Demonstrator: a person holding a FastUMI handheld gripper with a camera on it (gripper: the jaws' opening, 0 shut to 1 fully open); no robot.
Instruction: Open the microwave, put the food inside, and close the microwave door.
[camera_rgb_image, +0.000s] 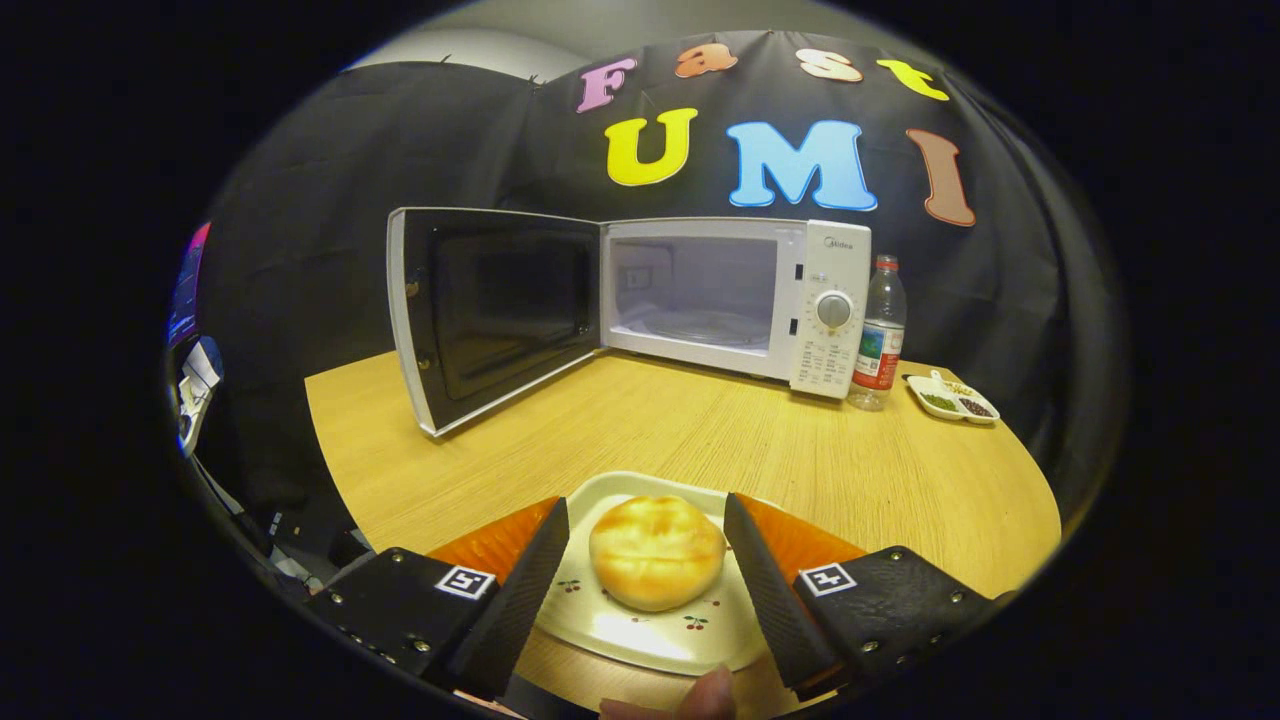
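Observation:
A white microwave (735, 300) stands at the back of the wooden table (650, 420), its door (495, 310) swung wide open to the left and its cavity bare except for the glass turntable. Close to me, a golden bun (657, 552) lies on a white plate (660, 625) with small cherry prints. My gripper (648, 518) is open, one finger on each side of the bun, neither one touching it. The plate runs under both fingers.
A clear water bottle with a red label (880, 335) stands just right of the microwave, and a small divided dish of seeds (952, 398) lies further right. A fingertip (708, 695) shows below the plate. Bare tabletop stretches between plate and microwave.

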